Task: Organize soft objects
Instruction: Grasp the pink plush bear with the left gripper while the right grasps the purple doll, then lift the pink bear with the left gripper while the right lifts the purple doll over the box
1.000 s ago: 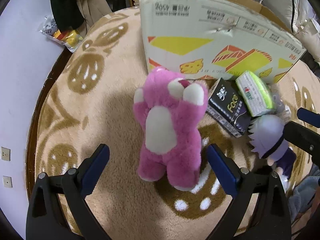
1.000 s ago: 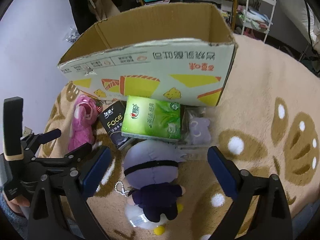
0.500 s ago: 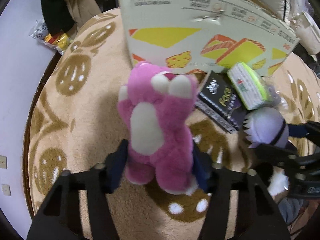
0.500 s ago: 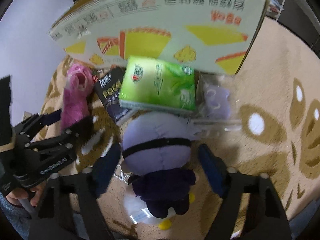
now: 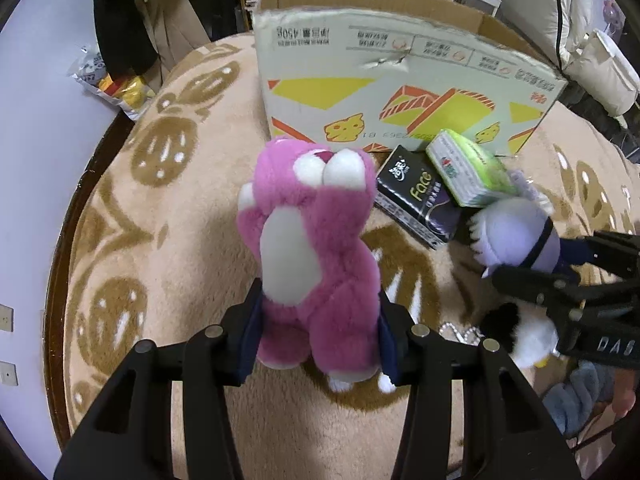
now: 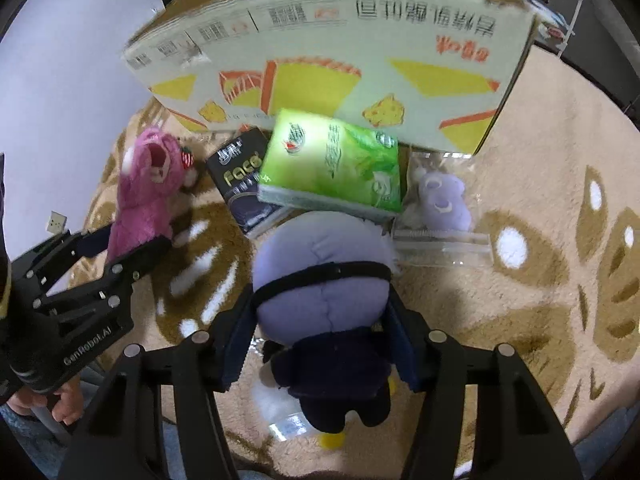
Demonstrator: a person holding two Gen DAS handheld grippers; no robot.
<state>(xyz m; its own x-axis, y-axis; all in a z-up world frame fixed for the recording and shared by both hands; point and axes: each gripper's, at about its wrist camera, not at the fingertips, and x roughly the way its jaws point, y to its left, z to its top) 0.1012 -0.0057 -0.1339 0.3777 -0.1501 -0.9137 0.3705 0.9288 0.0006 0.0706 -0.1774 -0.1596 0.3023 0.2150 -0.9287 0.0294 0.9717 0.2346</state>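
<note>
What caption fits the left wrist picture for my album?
Left gripper squeezes a pink plush bear on the beige rug, cardboard box waiting behind.

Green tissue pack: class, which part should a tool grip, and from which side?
Grip the green tissue pack across its two long flat sides from above. It lies tilted, propped on the black tissue pack, and the cardboard box blocks any approach from behind.

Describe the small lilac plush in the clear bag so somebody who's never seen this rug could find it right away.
Start at the big cardboard box on the tan rug. At its foot, beside the green tissue pack, lies the small lilac plush. Unlike the large purple-headed doll near it, it is tiny and sealed in clear plastic.
</note>
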